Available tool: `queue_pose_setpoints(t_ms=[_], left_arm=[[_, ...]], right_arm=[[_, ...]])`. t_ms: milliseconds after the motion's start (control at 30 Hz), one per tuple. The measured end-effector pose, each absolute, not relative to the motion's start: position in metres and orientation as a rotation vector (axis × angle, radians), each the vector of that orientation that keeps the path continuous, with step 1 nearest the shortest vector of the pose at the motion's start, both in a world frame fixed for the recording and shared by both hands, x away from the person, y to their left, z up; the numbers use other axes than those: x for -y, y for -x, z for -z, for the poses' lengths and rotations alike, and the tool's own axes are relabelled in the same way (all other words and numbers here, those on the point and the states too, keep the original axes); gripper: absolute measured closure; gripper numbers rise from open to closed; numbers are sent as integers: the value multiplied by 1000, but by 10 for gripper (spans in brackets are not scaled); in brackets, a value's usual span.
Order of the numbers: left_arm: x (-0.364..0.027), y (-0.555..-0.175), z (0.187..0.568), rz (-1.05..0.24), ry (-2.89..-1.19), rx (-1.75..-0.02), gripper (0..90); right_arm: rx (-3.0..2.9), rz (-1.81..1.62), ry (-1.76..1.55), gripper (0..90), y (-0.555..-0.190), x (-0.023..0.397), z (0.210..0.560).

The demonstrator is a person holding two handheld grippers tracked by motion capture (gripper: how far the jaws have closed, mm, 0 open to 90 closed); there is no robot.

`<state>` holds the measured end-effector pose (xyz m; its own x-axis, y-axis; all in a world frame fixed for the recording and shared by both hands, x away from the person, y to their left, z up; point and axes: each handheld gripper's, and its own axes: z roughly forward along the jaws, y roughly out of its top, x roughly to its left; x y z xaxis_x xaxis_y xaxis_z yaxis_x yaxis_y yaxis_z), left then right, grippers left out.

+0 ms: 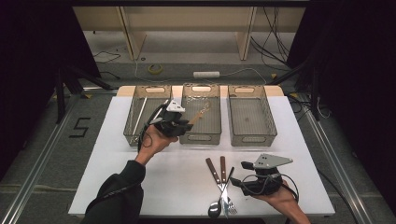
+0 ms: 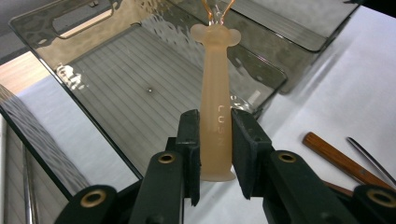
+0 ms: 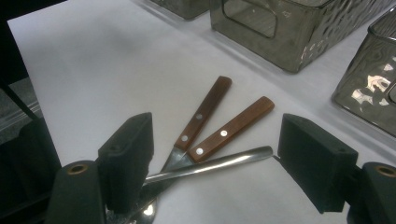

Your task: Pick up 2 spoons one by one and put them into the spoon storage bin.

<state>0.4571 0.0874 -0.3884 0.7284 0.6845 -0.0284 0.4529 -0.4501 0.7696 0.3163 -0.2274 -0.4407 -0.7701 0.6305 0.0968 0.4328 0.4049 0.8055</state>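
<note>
A white rectangular table [image 1: 140, 177] carries 3 smoky transparent plastic bins [image 1: 246, 119] in a row. The left gripper [image 2: 215, 144] has its jaws clamped on a translucent peach silicone handle [image 2: 215, 93], raised over the middle bin [image 2: 140, 88]. The right gripper [image 3: 215, 161] sits with jaws apart above 2 wooden-handled utensils [image 3: 231, 126] and a steel spoon [image 3: 210, 164] crossed on the table.

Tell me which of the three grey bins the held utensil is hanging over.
The middle bin. The left gripper holds the peach-handled utensil above it; the left bin and right bin flank it.
</note>
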Motion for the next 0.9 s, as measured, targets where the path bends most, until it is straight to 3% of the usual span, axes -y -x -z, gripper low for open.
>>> queue_pose_setpoints(t_ms=[900], left_arm=[[-86,-497,402,-366,-2064,-1016,732]], right_arm=[[-2441,-1298,-939,279,-316,227,441]])
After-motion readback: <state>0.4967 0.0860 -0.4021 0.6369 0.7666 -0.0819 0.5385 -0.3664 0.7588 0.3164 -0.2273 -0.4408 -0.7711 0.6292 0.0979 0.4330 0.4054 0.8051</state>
